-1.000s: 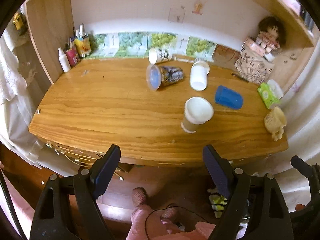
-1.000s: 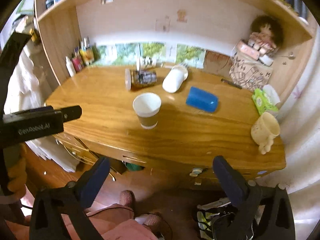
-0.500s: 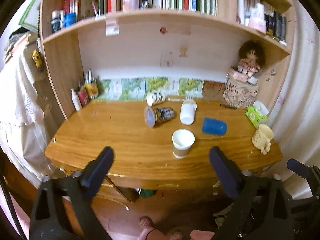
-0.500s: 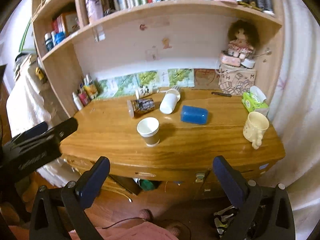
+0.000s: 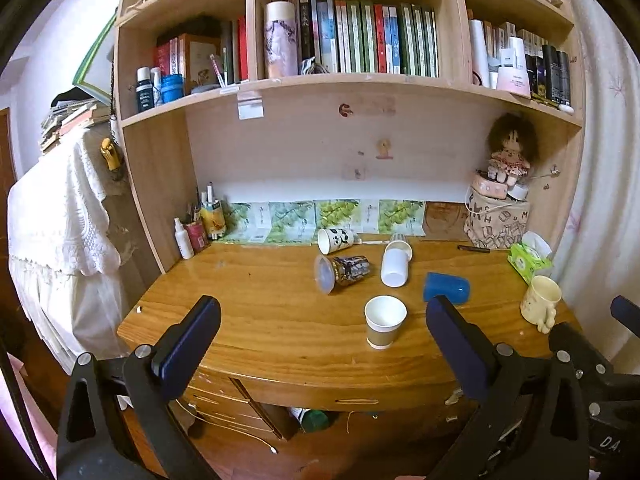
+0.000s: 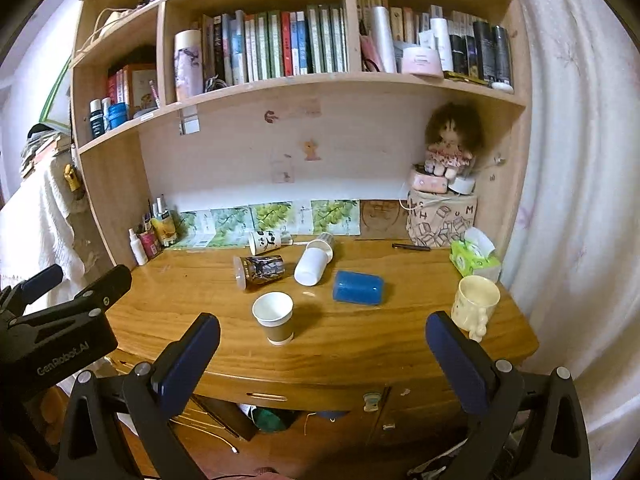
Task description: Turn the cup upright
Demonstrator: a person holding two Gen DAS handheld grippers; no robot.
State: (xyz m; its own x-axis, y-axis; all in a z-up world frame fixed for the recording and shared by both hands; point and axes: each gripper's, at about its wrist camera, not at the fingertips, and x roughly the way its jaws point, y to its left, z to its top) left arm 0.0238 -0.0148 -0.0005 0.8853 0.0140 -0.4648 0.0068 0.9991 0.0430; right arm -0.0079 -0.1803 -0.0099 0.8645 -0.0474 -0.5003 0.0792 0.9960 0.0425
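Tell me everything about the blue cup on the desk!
The blue cup is plain, solid blue and looks like plastic, with no handle or pattern showing. It lies on its side on the wooden desk, not upright. It rests to the right of the white cup, which also lies on its side, and behind the upright paper cup, apart from both. Which end is its mouth is hard to tell. Only the desk touches it; no gripper is near.

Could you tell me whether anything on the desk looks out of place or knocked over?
Yes: four cups lie on their sides, the panda cup, dark printed cup, white cup and blue cup. The paper cup stands upright.
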